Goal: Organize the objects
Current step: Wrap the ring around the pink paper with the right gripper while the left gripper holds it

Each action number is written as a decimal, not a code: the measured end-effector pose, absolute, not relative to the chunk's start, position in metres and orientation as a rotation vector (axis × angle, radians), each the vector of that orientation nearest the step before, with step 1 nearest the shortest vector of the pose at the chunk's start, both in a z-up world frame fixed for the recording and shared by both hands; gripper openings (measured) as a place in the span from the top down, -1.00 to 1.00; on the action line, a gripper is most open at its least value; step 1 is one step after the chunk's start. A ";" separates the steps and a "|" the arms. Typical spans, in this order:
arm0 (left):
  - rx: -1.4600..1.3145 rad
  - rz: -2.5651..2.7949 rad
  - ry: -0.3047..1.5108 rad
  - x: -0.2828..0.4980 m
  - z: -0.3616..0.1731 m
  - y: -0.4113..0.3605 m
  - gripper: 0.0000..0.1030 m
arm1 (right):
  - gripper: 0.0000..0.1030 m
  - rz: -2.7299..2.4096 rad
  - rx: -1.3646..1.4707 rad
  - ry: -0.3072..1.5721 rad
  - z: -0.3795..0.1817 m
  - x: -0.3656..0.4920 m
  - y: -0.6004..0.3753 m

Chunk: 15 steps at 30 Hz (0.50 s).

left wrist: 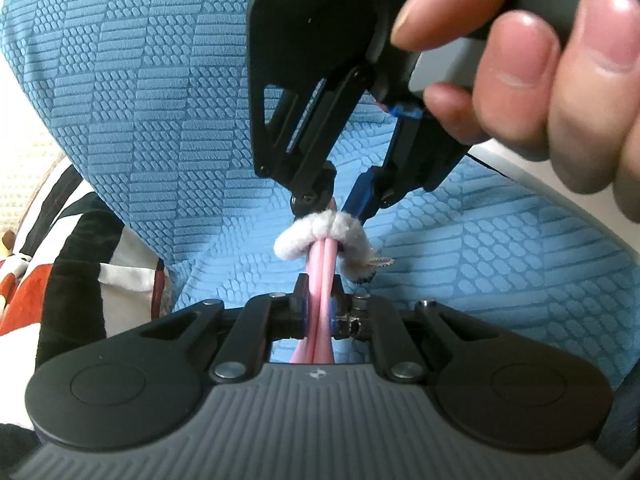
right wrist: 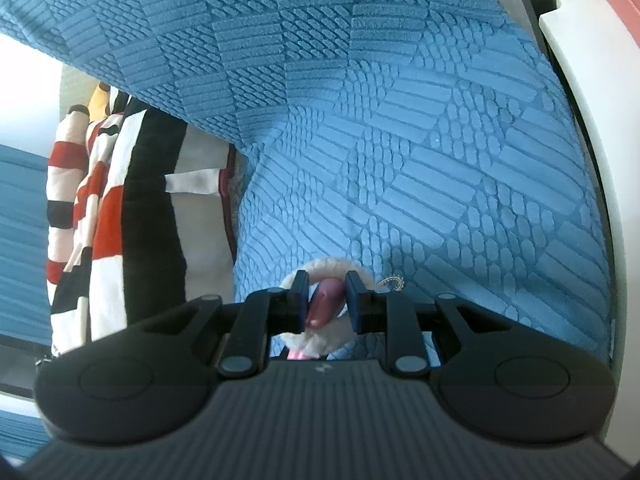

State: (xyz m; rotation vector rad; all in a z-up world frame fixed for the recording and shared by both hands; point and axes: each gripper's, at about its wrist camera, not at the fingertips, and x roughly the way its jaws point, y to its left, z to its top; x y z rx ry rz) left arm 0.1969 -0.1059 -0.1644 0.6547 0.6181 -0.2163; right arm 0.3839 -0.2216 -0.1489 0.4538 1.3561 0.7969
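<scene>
A folded pink cord point(left wrist: 320, 264) runs up between my left gripper's point(left wrist: 318, 292) jaws, which are shut on it. A fluffy white ring band point(left wrist: 304, 236) circles the cord just above those jaws. My right gripper point(left wrist: 336, 208) comes down from above, its tips at the band and a bit of pink cord between them. In the right wrist view the rounded pink cord end point(right wrist: 324, 304) fills the narrow gap of my right gripper point(right wrist: 324, 292), the pads pressing on it. The white band point(right wrist: 316, 342) loops around the fingers there; whether it is pinched too I cannot tell.
A blue textured fabric cover point(left wrist: 160, 120) fills the background in both views. A red, black and white striped cloth point(right wrist: 120, 220) lies at the left. A white curved edge point(right wrist: 584, 160) borders the right. A person's hand point(left wrist: 540, 80) holds the right gripper's handle.
</scene>
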 end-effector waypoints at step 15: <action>0.682 -0.218 0.582 0.193 -0.161 -0.108 0.83 | 0.56 0.816 0.448 1.388 -0.155 0.389 -0.209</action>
